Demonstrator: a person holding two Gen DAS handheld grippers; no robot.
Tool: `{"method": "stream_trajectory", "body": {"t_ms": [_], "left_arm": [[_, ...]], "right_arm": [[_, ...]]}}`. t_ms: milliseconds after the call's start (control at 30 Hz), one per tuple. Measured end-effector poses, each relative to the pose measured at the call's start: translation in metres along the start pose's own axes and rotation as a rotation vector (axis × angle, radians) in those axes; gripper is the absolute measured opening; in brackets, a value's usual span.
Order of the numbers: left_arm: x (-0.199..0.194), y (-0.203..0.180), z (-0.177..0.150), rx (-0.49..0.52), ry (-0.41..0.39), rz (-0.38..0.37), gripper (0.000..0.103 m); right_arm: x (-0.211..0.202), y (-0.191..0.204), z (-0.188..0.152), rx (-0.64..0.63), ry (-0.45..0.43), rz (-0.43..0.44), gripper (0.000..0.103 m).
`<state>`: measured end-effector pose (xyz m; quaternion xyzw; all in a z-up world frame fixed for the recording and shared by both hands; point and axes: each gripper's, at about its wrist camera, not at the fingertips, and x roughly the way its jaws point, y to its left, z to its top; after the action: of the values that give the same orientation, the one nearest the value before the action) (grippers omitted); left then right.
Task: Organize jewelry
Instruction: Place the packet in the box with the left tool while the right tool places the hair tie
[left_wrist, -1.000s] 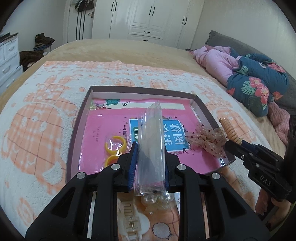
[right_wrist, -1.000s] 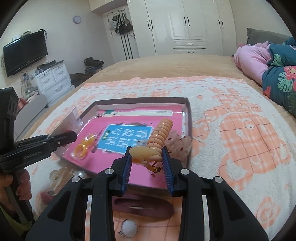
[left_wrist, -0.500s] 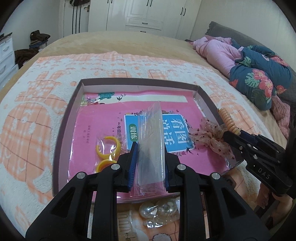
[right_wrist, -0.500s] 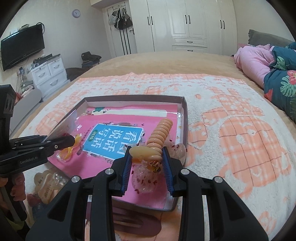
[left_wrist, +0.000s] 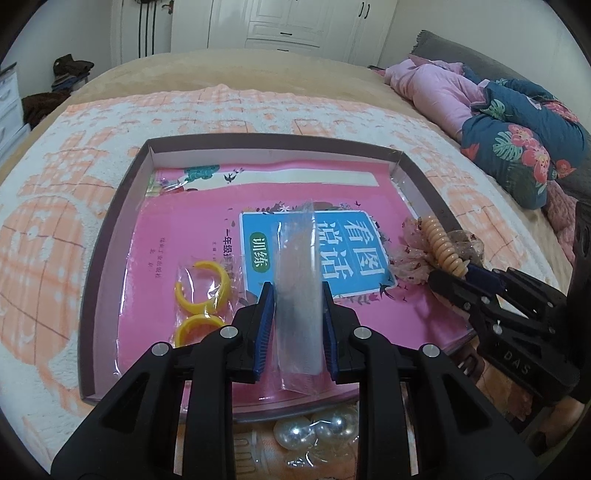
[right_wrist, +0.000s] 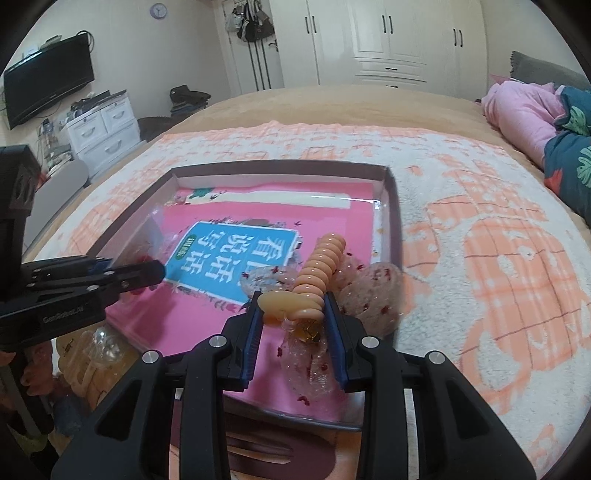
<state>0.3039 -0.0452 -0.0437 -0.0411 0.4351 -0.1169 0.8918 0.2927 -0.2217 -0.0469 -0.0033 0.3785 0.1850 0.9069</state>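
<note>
Both grippers were loaded over the shallow brown cardboard tray (left_wrist: 107, 236): our left gripper (left_wrist: 297, 325) pinched a clear plastic bag (left_wrist: 297, 295), our right gripper (right_wrist: 293, 332) clamped a peach spiral hair tie (right_wrist: 319, 269) at the tray's 4 o'clock. Floppy bag could've slipped, or the coil snagged that sheer scrunchie (right_wrist: 373, 291).

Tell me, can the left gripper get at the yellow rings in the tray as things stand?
Probably not yet. The left gripper is shut on a clear bag, so its jaws are taken. The yellow rings lie uncovered in the tray, just left of its fingertips, so the path itself looks free.
</note>
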Motion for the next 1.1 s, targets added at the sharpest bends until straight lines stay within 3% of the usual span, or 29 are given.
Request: {"method": "stream_trajectory", "body": {"t_ms": [233,500,600,767,1100], "left_arm": [[0.003,0.0,0.002,-0.003,0.003,0.001,0.016],[0.0,-0.001,0.001,-0.009,-0.001,-0.001,0.017],[-0.003,-0.002,0.001,-0.011,-0.009,-0.002,0.025],[-0.014,-0.002,0.0,-0.015,-0.032,0.005,0.027],[-0.055,0.008,-0.01,-0.068,-0.118,0.024,0.051]], "right_arm": [[-0.001,-0.001,-0.002,0.024,-0.009,0.024,0.035],[-0.019,-0.006,-0.003,0.049,-0.062,0.047,0.048],[-0.027,-0.009,-0.003,0.056,-0.083,0.04,0.05],[-0.039,-0.012,-0.006,0.047,-0.108,0.01,0.055],[-0.063,-0.004,-0.012,0.026,-0.162,-0.009,0.066]]}}
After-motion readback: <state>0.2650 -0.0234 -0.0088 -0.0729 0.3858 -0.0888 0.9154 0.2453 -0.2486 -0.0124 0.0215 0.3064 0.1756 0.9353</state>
